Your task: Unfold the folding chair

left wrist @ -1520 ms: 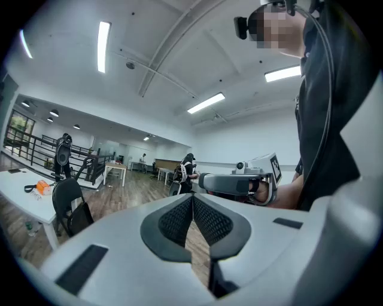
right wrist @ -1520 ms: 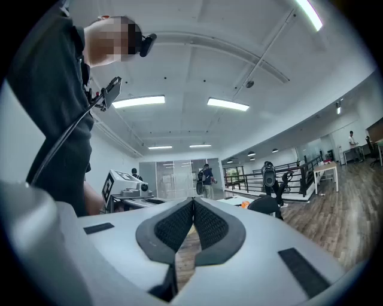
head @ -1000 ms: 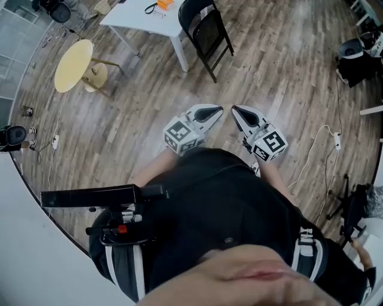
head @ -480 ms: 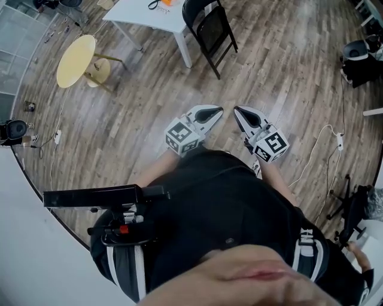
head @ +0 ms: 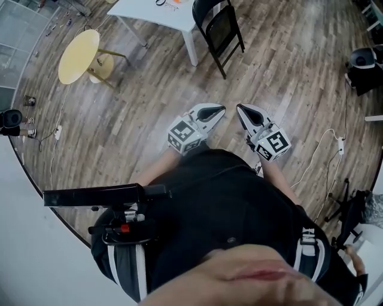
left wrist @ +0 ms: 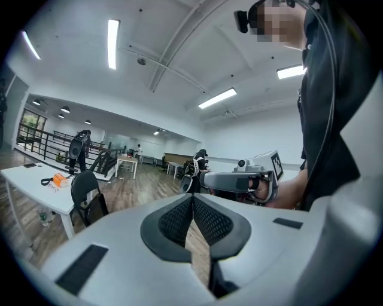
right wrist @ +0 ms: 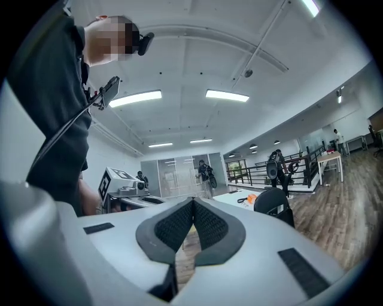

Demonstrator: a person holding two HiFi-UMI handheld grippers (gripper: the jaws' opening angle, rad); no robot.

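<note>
The left claw (head: pixel 219 110) and the right claw (head: pixel 240 109) are held side by side in front of the person's dark-clad torso (head: pixel 227 203), tips directed out over the wood-plank floor (head: pixel 143 101) and angled slightly toward each other; the two tips are kept near one another but apart. In the left gripper view the ribbed black pads (left wrist: pixel 176 218) of the left claw are seen pressed together at the tip, with nothing caught between them; in the right gripper view the pads (right wrist: pixel 209 224) of the right claw are likewise pressed together on nothing. Each claw is gripped from behind by a hand, and a marker cube (head: pixel 182 136) is carried at the rear of each.

The folding chair (head: pixel 220 30), black, is found well apart from both claws, at the far side of the floor; it is stood at the corner of a white counter (head: pixel 155 13), just beside the counter's leg, and appears folded, with the seat panel drawn up close to the frame. A small orange object (left wrist: pixel 58 178) is seen lying on the counter. A round yellow table (head: pixel 78 55) is placed to the left of the counter; a white cable (head: pixel 323 140) is trailed across the floor at the right.
</note>
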